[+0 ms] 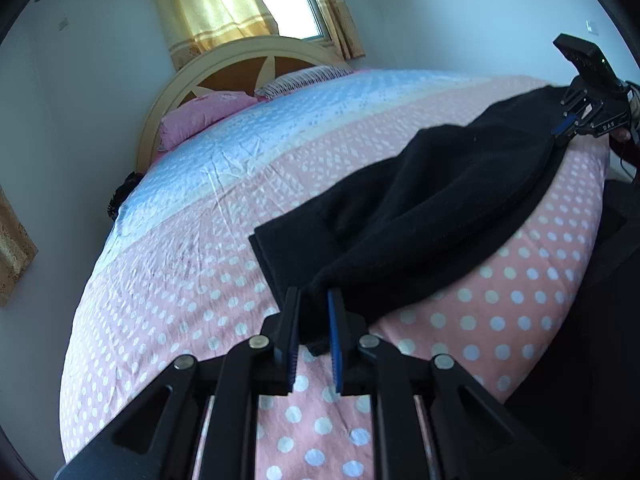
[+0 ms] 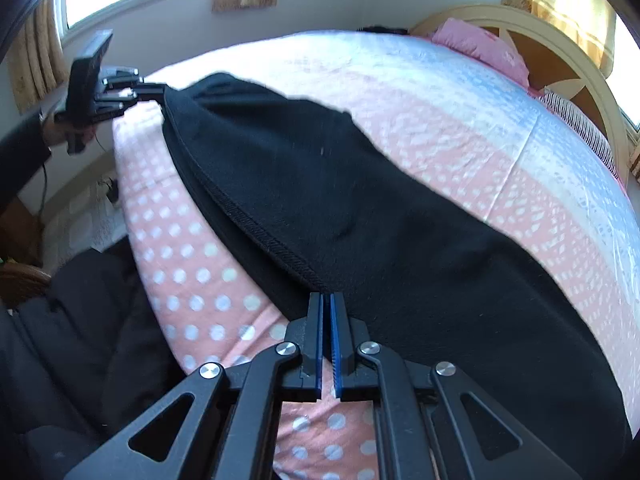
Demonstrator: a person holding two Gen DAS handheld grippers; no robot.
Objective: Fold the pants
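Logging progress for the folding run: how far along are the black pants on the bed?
Done: the pants lie lengthwise along the near edge of the polka-dot bedspread, apparently with the legs stacked. In hand: the left gripper pinches one end, the right gripper is clamped on the opposite end's seam, and the cloth sags between them. Left: no crosswise fold shows yet, so the ends still need bringing together.

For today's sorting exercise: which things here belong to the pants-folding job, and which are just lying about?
Job:
black pants
left tool
right tool
bedspread, the work surface

Lying about:
pink pillow
striped pillow
headboard
curtain
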